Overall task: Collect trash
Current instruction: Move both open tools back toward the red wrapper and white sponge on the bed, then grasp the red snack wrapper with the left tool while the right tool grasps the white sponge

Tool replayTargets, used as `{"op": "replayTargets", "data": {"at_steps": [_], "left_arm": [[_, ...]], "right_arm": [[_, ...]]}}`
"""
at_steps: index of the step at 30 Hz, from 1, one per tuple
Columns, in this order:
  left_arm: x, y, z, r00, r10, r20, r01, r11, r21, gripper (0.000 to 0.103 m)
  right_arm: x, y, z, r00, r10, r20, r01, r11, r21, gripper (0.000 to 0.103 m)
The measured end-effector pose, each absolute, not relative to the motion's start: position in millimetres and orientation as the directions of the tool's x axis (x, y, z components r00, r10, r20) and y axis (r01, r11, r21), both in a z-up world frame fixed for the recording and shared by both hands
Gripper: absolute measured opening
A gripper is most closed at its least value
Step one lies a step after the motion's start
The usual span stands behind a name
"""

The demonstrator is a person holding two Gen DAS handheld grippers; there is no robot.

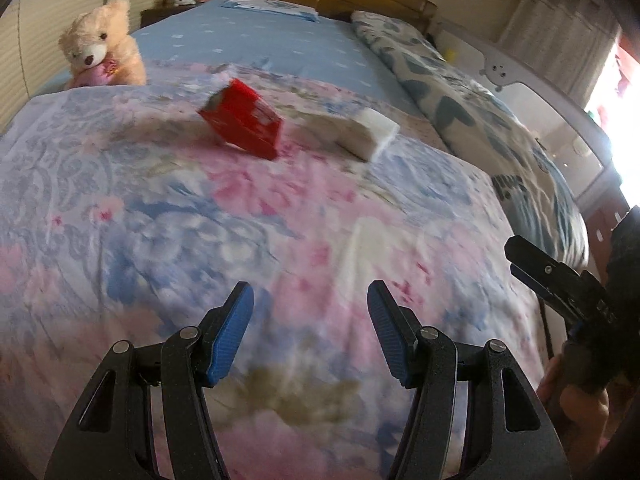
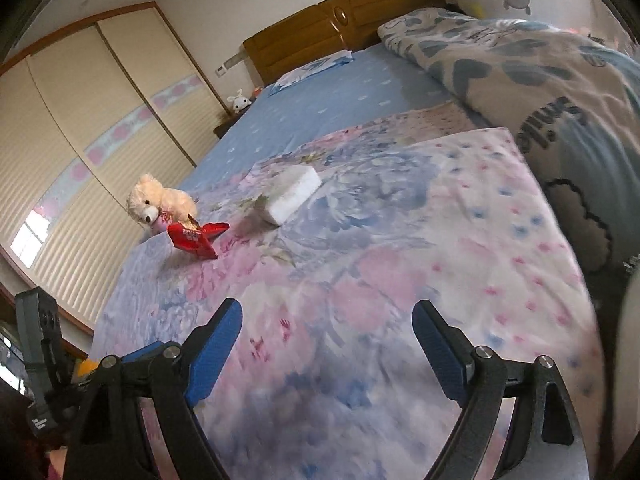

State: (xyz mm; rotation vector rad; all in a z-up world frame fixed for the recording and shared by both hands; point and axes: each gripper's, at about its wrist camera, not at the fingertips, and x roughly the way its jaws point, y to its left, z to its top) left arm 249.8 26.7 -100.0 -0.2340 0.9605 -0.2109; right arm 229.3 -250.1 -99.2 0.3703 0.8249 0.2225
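A red snack wrapper [image 1: 242,120] lies on the floral quilt [image 1: 280,240], well beyond my left gripper [image 1: 310,300], which is open with nothing between its blue pads. A white tissue pack [image 1: 360,132] lies just right of the wrapper. From the right wrist, the red wrapper [image 2: 196,238] is at far left and the white pack [image 2: 294,194] sits ahead on the floral quilt [image 2: 380,280]. My right gripper [image 2: 328,320] hangs wide open above the quilt, holding nothing. Part of the right gripper's finger [image 1: 552,276] shows at the right edge of the left wrist view.
A cream teddy bear [image 1: 100,44] sits at the quilt's far left corner. A rolled blue-patterned duvet [image 1: 480,120] runs along the bed's right side. A wooden headboard [image 2: 344,28] and a sliding wardrobe [image 2: 80,160] stand beyond. A person's hand [image 1: 572,396] holds the right tool.
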Motion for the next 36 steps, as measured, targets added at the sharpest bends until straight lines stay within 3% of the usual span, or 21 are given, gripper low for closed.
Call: {"op": "replayTargets", "data": {"at_steps": [13, 18, 26, 28, 30, 31, 32, 33, 34, 36], "left_arm": [[325, 64, -104, 0.585, -0.265, -0.767, -0.039, 0.935, -0.352, 0.062], [353, 70, -107, 0.592, -0.258, -0.764, -0.058, 0.931, -0.360, 0.062], [378, 79, -123, 0.578, -0.296, -0.761, -0.088, 0.904, -0.418, 0.062], [380, 79, -125, 0.584, -0.291, -0.758, -0.082, 0.907, -0.412, 0.060], [381, 76, -127, 0.585, -0.293, -0.756, -0.067, 0.912, -0.405, 0.034], [381, 75, -128, 0.584, -0.311, -0.750, -0.053, 0.908, -0.417, 0.029], [381, 74, -128, 0.585, -0.330, -0.741, -0.038, 0.901, -0.431, 0.020], [381, 72, -126, 0.588, -0.326, -0.740, -0.030, 0.905, -0.423, 0.009], [381, 70, -125, 0.589, -0.313, -0.745, -0.026, 0.914, -0.405, 0.003], [379, 67, -123, 0.587, -0.316, -0.745, -0.013, 0.917, -0.399, 0.000]], "right_arm": [[311, -220, -108, 0.653, 0.365, -0.664, -0.055, 0.897, 0.439, 0.086], [344, -210, -115, 0.630, 0.379, -0.677, -0.046, 0.889, 0.455, 0.074], [381, -200, -133, 0.604, 0.406, -0.686, -0.010, 0.864, 0.503, 0.073], [386, -197, -137, 0.600, 0.402, -0.692, -0.004, 0.866, 0.500, 0.066], [389, -196, -139, 0.604, 0.381, -0.700, 0.001, 0.878, 0.479, 0.053], [389, -195, -139, 0.605, 0.376, -0.702, 0.001, 0.881, 0.473, 0.045], [390, -195, -140, 0.603, 0.389, -0.697, -0.006, 0.875, 0.483, 0.041], [390, -195, -141, 0.598, 0.409, -0.689, -0.017, 0.866, 0.499, 0.030], [388, -193, -139, 0.600, 0.409, -0.688, -0.026, 0.869, 0.494, 0.028], [383, -190, -134, 0.611, 0.394, -0.687, -0.044, 0.883, 0.468, 0.021]]}}
